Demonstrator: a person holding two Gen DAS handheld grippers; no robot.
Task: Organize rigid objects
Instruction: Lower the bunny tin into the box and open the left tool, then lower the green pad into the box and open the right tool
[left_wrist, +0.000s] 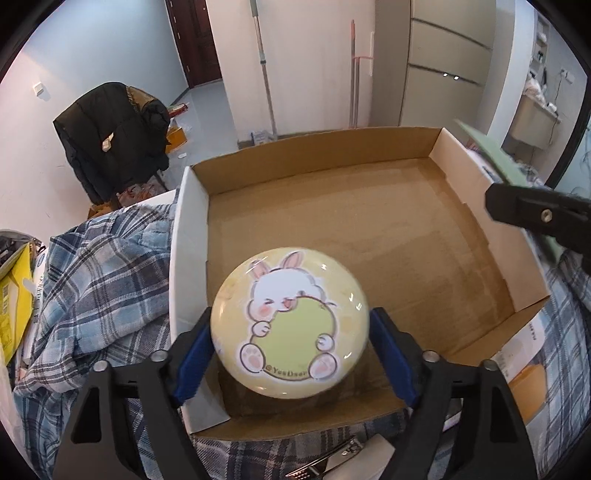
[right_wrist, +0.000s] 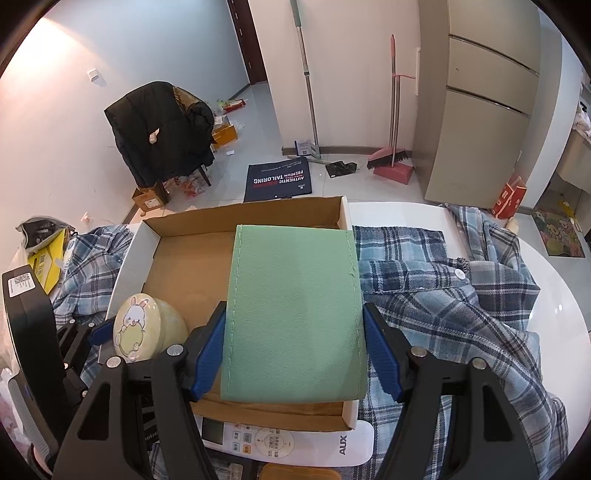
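A round tin (left_wrist: 290, 323) with a cartoon rabbit on its yellow lid is being shown at the lower centre of the left wrist frame, inside the near left corner of an open cardboard box (left_wrist: 369, 147). The left tongs (left_wrist: 291, 354) are being seen on either side of it, the blue pads (left_wrist: 195, 350) standing close to the tin's rim; a narrow gap is being seen on the right side, so the tongs are being read as open, with the tin between them and not pressed.

A green pouch (right_wrist: 295, 314), flat with stitched edges, is being held in the middle of the right wrist frame. The right tongs (right_wrist: 295, 354) are being pressed against both its side edges, and it is being carried above the right part of the box (right_wrist: 184, 221). The tin (right_wrist: 136, 326) is being seen at the lower left there.

The box is being carried by a white round desk (right_wrist: 554, 295), over which a blue plaid shirt (right_wrist: 443, 295) is being spread. A white remote control (right_wrist: 295, 443) is lying at the bottom of the frame, just in front of the box. A chair with a black jacket (right_wrist: 162, 129) is standing at the upper left; a pink broom and dustpan (right_wrist: 391, 162) are leaning at the upper right.
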